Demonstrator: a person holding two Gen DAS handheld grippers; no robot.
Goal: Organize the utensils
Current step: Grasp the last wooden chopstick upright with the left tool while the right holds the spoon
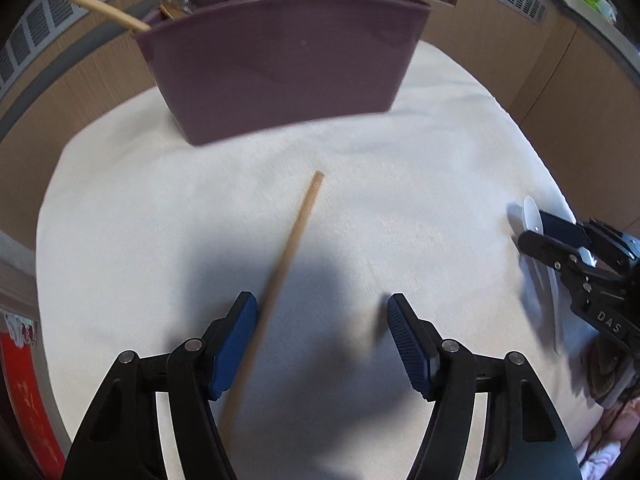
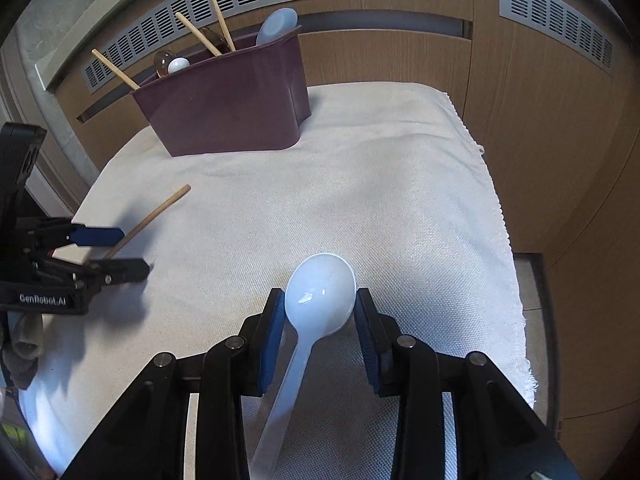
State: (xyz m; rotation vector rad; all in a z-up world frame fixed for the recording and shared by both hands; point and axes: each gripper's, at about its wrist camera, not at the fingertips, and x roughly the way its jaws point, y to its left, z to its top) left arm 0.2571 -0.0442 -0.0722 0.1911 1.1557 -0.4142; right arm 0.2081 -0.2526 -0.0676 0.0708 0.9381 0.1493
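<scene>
Right jaws clamp a spoon; left jaws stand open around a chopstick

The right gripper [image 2: 320,316] pinches the white plastic spoon [image 2: 320,296] by its bowl; the left gripper [image 1: 322,344] straddles a wooden chopstick [image 1: 288,252] lying on the cream cloth [image 1: 400,184], beside one pad; beyond stands the maroon utensil caddy [image 1: 280,68] holding spoons and chopsticks.

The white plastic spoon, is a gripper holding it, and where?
Yes: the right gripper holds the white plastic spoon by the sides of its bowl.

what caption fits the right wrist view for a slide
Right gripper clamps a white plastic spoon by its bowl above the cream cloth, maroon utensil holder behind.
</scene>
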